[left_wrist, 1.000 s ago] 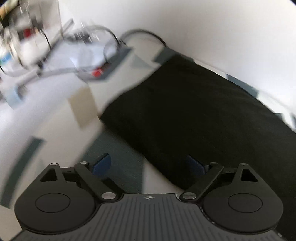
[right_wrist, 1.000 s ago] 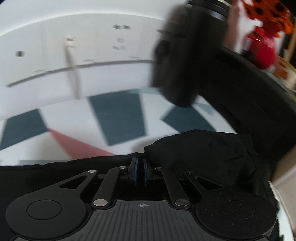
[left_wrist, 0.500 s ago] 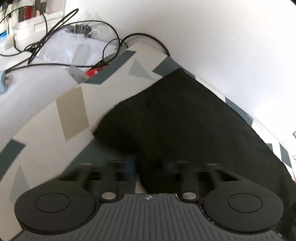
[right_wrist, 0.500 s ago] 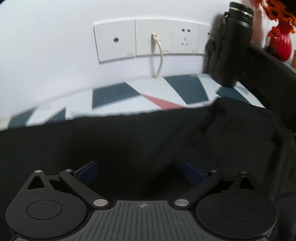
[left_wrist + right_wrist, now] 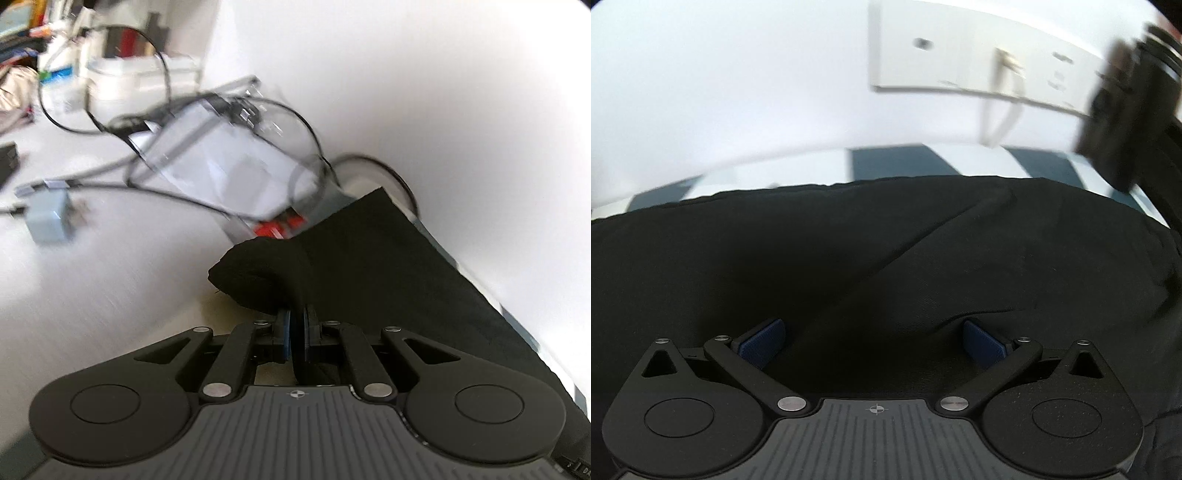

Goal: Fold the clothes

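Observation:
A black garment [image 5: 388,266] lies spread along the wall on a patterned table cover. My left gripper [image 5: 295,314] is shut on its near corner, and the cloth bunches up in a hump just ahead of the blue pads. In the right wrist view the same black garment [image 5: 886,240] fills the lower half, with a diagonal crease across it. My right gripper [image 5: 873,341] hovers low over it with its jaws opening wide. Cloth lies under and between the blue pads [image 5: 762,341], but they do not press on it.
Black cables [image 5: 166,184], a clear plastic bag, a grey-blue block [image 5: 50,216] and a red item [image 5: 280,229] lie beyond the garment's left end. A wall socket panel [image 5: 960,66] and a dark bottle [image 5: 1123,110] stand behind its right part. The patterned cover [image 5: 897,162] shows at the wall.
My left gripper has closed on the garment's corner and carries it toward the left end. My right gripper has let go of the cloth, opened wide and slid along the garment.

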Action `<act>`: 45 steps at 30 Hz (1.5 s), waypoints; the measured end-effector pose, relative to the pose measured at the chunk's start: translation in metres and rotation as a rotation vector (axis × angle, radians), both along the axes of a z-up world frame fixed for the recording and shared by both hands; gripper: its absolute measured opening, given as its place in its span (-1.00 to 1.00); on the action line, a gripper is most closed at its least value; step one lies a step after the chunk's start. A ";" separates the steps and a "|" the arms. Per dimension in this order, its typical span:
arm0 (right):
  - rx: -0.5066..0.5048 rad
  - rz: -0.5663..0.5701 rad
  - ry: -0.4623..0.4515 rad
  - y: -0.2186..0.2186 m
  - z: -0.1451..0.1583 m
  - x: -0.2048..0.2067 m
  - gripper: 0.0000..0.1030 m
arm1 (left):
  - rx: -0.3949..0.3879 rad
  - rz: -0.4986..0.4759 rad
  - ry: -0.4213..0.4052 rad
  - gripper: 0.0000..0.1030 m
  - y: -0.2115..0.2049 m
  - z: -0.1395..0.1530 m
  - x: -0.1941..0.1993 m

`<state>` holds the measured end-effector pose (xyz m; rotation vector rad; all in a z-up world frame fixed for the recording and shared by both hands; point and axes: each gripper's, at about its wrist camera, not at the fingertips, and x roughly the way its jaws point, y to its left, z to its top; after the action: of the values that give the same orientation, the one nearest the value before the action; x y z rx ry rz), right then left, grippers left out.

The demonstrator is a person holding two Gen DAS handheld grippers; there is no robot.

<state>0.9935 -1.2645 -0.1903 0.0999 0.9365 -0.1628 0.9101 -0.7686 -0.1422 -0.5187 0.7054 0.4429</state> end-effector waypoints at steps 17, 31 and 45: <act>0.022 -0.128 -0.133 -0.083 0.033 -0.059 0.98 | 0.238 -0.459 0.026 0.70 -0.147 0.034 0.013; -0.038 -0.162 0.037 -0.171 -0.002 -0.057 0.98 | 0.235 -0.529 0.209 0.76 -0.218 -0.018 0.040; 0.015 -0.204 0.048 -0.232 -0.003 -0.125 0.98 | 0.273 -0.592 0.189 1.00 -0.226 -0.027 0.050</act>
<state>0.8683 -1.4964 -0.1935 0.2063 0.9753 -0.3479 0.9604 -0.9949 -0.1692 0.0022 0.9222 0.0265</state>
